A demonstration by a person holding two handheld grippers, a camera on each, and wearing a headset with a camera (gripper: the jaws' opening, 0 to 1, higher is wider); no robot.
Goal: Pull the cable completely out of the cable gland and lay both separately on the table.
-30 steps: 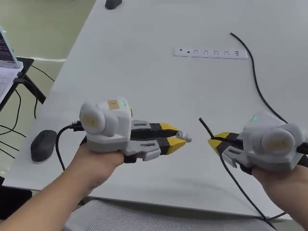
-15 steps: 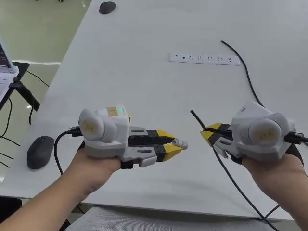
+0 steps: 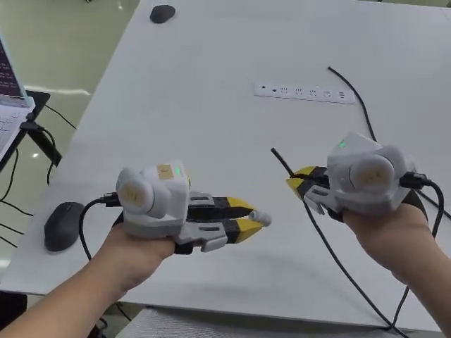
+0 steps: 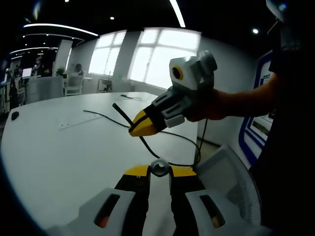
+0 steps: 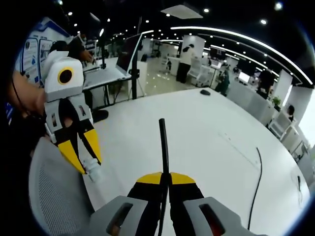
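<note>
My left gripper (image 3: 255, 221) is shut on a small grey cable gland (image 3: 261, 217), held out over the near part of the white table (image 3: 197, 105). In the left gripper view the gland (image 4: 159, 167) sits pinched between the yellow tips. My right gripper (image 3: 293, 182) is shut on a black cable (image 3: 281, 162), whose free end sticks out past the tips while the rest trails down over the table edge. The cable (image 5: 162, 142) stands clear of the gland (image 5: 93, 172), with a gap between the two grippers.
A white power strip (image 3: 303, 91) lies further back with another black cable (image 3: 352, 88) beside it. A dark mouse (image 3: 162, 13) rests at the far edge. Off the left side are a second mouse (image 3: 62, 225) and a laptop (image 3: 10, 91). Mesh chair below.
The right gripper with the cable has drifted up and away from the left one, widening the gap a little. The left gripper with the gland has sunk slightly toward me.
</note>
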